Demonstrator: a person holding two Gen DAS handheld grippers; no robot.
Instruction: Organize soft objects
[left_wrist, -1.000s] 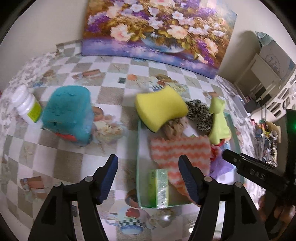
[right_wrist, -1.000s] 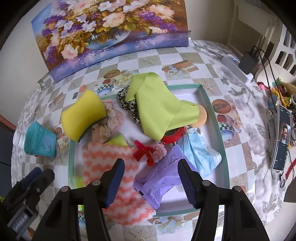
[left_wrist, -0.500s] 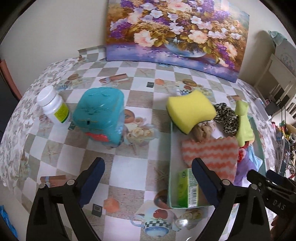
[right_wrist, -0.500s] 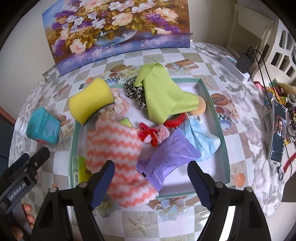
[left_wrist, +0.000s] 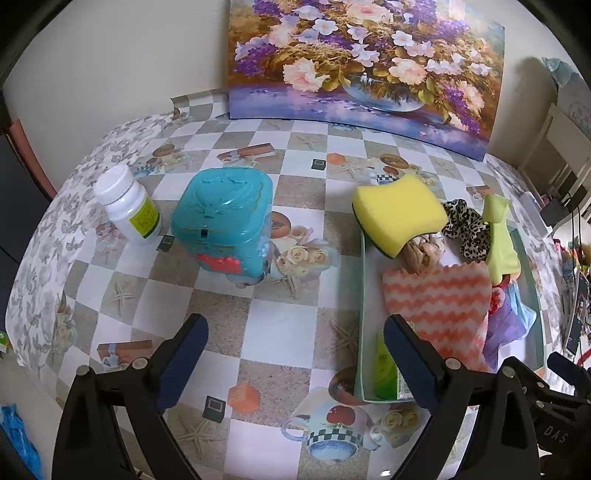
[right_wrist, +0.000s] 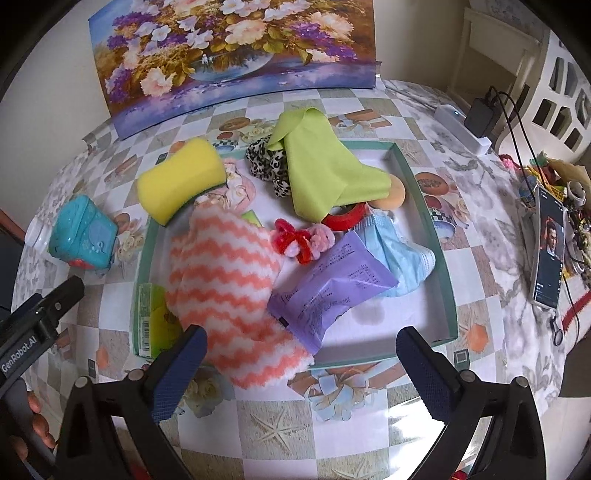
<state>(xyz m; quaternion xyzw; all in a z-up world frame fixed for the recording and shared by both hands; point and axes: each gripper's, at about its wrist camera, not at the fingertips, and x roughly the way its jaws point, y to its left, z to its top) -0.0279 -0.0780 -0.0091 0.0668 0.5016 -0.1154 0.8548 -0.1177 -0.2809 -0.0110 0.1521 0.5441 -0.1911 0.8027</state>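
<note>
- "GenRobot.AI" reads on the left gripper (right_wrist: 40, 314); its jaws are released and empty.
- Right gripper (right_wrist: 299, 354): jaws just widened, nothing between.
- Coral zigzag cloth (right_wrist: 225, 291) drapes over the tray (right_wrist: 448, 295) rim at 6 o'clock, hiding part of a green packet (right_wrist: 147, 317).
- Purple pouch (right_wrist: 332, 286) print is unreadable.

The tray (right_wrist: 424, 206) is teal with a white floor, and holds a yellow sponge (right_wrist: 181, 182), a lime-green cloth (right_wrist: 321, 173), a leopard-spotted scrunchie (right_wrist: 267, 166), an orange-and-white zigzag cloth (right_wrist: 225, 284), a purple packet (right_wrist: 332, 291), a pale blue mask (right_wrist: 399, 251), a red ring (right_wrist: 345, 218) and a red-and-pink tie (right_wrist: 303, 242). Beside it stand a turquoise box (left_wrist: 225, 221) with a red patch and a white bottle (left_wrist: 127, 206) with a yellow-green label. The tablecloth (left_wrist: 258, 325) is checked in white and beige, and the painting (left_wrist: 362, 66) shows purple, pink and white flowers.
</note>
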